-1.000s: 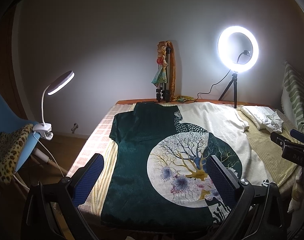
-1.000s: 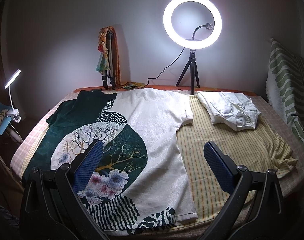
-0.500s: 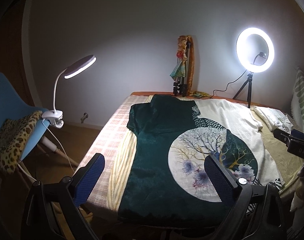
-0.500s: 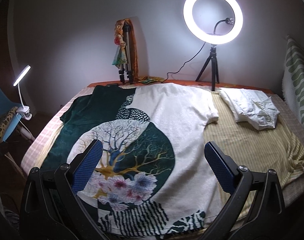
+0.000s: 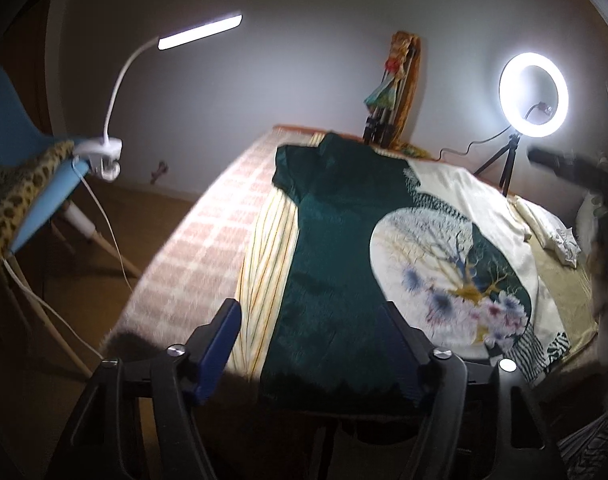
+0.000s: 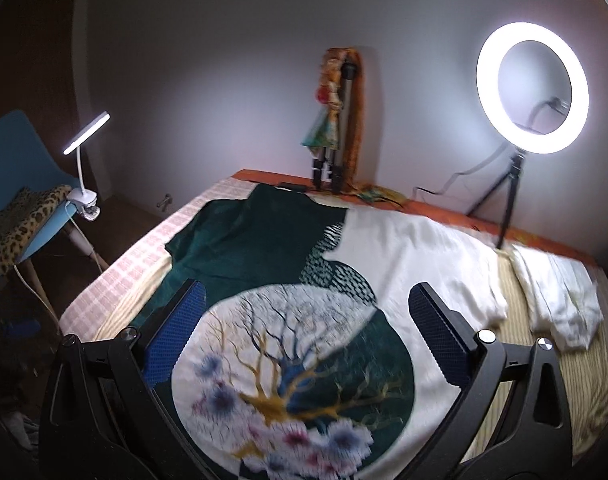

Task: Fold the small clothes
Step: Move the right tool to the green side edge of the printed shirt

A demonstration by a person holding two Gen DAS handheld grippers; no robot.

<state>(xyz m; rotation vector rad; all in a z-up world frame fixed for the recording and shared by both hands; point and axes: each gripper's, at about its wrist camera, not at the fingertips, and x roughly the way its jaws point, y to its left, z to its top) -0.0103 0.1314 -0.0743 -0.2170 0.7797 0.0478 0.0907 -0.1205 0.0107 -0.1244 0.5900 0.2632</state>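
Observation:
A short-sleeved shirt, half dark green and half cream with a round tree and flower print, lies spread flat on the bed [image 5: 344, 248] [image 6: 400, 248]. My left gripper [image 5: 310, 324] is open and empty, just above the shirt's dark green bottom hem at the near left. My right gripper [image 6: 304, 312] is open and empty, over the printed middle of the shirt. The right gripper also shows as a dark blurred shape at the right edge of the left wrist view [image 5: 564, 164].
A folded white garment [image 6: 556, 300] lies on the striped yellow sheet [image 6: 584, 384] at the right. A ring light on a tripod [image 6: 532, 88], a second tripod draped with cloth [image 6: 336, 120], a clip lamp [image 5: 112, 148] and a blue chair with a leopard cushion [image 5: 20, 192] surround the bed.
Both grippers have swung left and moved closer to the shirt. The left one now sits at the green hem, the right one over the print. Both stay open.

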